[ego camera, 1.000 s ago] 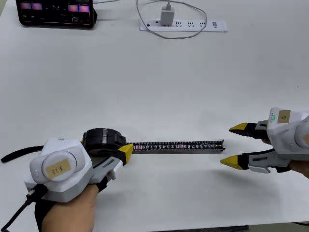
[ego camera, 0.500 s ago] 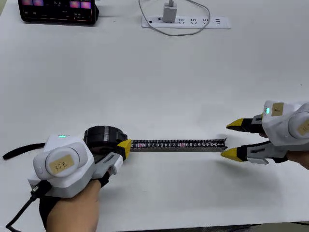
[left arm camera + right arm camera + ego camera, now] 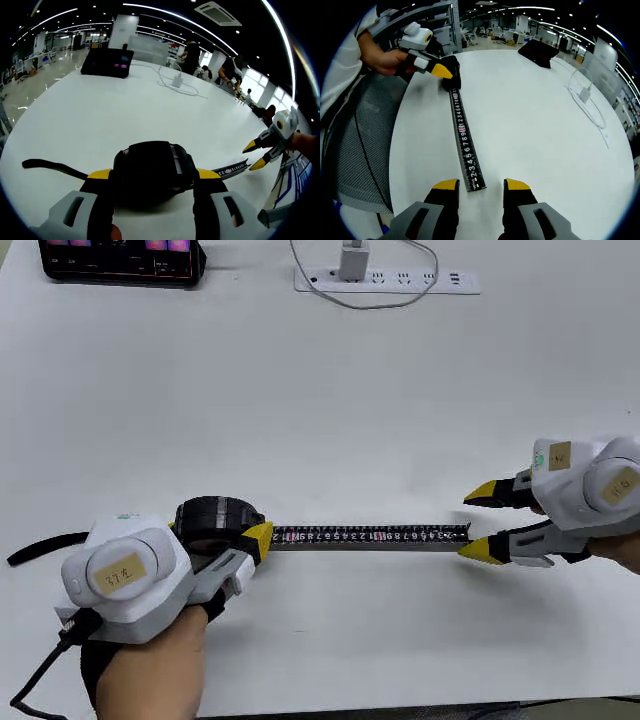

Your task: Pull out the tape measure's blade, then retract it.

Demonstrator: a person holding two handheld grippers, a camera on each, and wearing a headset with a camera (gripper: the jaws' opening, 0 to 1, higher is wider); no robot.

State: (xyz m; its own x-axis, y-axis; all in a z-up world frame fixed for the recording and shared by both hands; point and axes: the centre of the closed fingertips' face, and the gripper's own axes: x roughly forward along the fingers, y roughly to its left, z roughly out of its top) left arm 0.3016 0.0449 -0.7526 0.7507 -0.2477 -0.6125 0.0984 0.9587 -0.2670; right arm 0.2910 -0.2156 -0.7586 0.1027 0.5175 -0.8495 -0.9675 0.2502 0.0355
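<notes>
The black tape measure case (image 3: 213, 521) lies on the white table (image 3: 330, 410), with my left gripper (image 3: 228, 540) shut around it; in the left gripper view the case (image 3: 152, 167) sits between the yellow-tipped jaws of that gripper (image 3: 154, 175). Its blade (image 3: 370, 536) runs out flat to the right, numbers up. My right gripper (image 3: 478, 521) is open, one yellow tip on each side of the blade's end. In the right gripper view the blade (image 3: 462, 130) ends just inside the tips of the right gripper (image 3: 481, 186), slightly left of centre, not pinched.
A white power strip (image 3: 385, 280) with a charger and looped cable lies at the table's far edge, a dark screen device (image 3: 120, 258) at far left. A black strap (image 3: 40, 545) trails left of the case. The table's front edge is close below my hands.
My right gripper has moved left to the blade's end, and its open tips now flank it. The case, the blade and the left gripper have stayed put.
</notes>
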